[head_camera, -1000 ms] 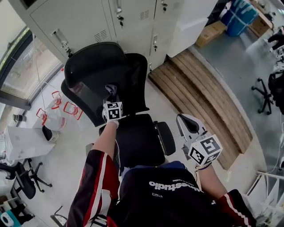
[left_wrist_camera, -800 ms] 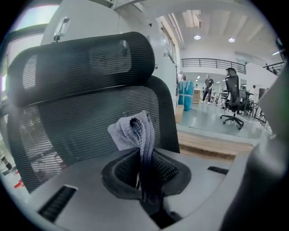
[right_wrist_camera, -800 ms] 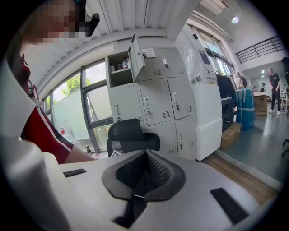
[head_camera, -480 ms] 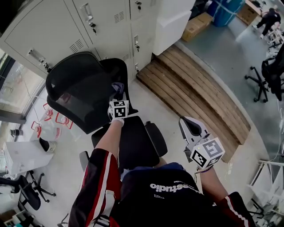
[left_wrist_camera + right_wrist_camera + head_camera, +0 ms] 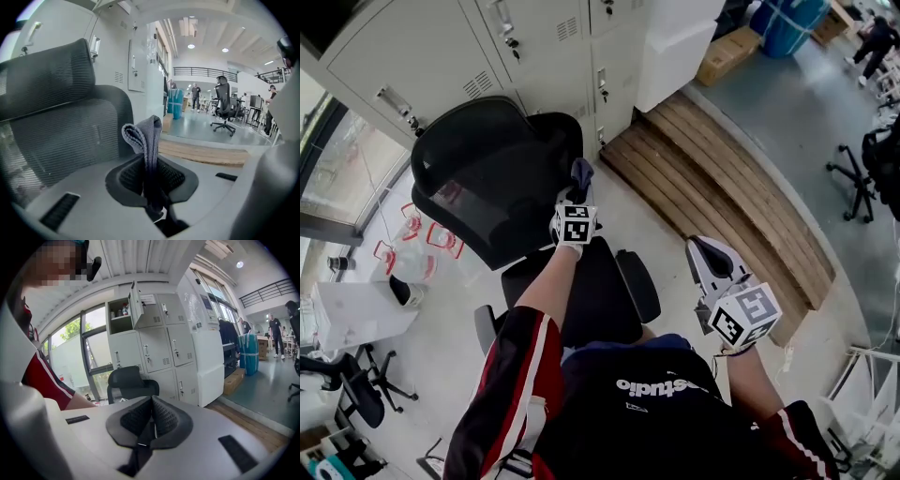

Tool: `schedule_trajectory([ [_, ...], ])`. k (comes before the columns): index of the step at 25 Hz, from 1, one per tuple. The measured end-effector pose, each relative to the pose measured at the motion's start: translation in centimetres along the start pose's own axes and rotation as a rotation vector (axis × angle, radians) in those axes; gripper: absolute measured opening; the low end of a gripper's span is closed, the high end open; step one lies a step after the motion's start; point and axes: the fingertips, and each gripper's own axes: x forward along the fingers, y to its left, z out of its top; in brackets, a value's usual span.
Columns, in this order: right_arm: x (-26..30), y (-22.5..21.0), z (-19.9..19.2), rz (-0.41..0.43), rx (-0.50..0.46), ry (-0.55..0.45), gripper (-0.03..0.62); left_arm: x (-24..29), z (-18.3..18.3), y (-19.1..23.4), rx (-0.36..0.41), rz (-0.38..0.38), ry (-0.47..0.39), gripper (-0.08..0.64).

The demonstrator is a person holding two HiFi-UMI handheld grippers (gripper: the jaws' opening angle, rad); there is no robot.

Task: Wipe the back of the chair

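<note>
Grey cloth (image 5: 145, 136) clamped in left gripper (image 5: 151, 177), by chair (image 5: 61, 136).

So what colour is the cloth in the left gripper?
Bluish grey; the cloth shows best in the left gripper view.

The pale floor (image 5: 664, 246) holds the black chair (image 5: 492, 178) by the lockers (image 5: 441, 47) (wooden boards (image 5: 722, 187) lie just beside).

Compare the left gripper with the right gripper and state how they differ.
The left gripper is shut on a grey cloth; the right gripper is shut on nothing. The left gripper reaches out to the edge of the chair back; the right gripper hangs back beside the person, off the chair. Both carry a marker cube.
</note>
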Motion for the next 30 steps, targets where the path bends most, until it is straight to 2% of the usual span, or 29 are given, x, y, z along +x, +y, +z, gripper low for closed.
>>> schedule_trajectory([
  [5, 2.1, 4.5, 0.6, 0.083, -0.013, -0.011, 0.014, -5.5, -2.0, 4.9, -0.034, 0.068, -0.004, 0.057],
  [16, 7.0, 17.7, -0.1, 0.237, -0.078, 0.008, 0.014, -19.5, -13.6, 20.8, -0.166, 0.292, 0.049, 0.057],
  [23, 9.2, 23.8, -1.8, 0.276, -0.094, 0.036, 0.014, -25.5, -19.4, 28.9, -0.158, 0.390, 0.088, 0.057],
  [30, 10.3, 25.6, -3.9, 0.256, -0.097, 0.069, 0.014, -26.4, -23.3, 32.4, -0.130, 0.399, 0.139, 0.057],
])
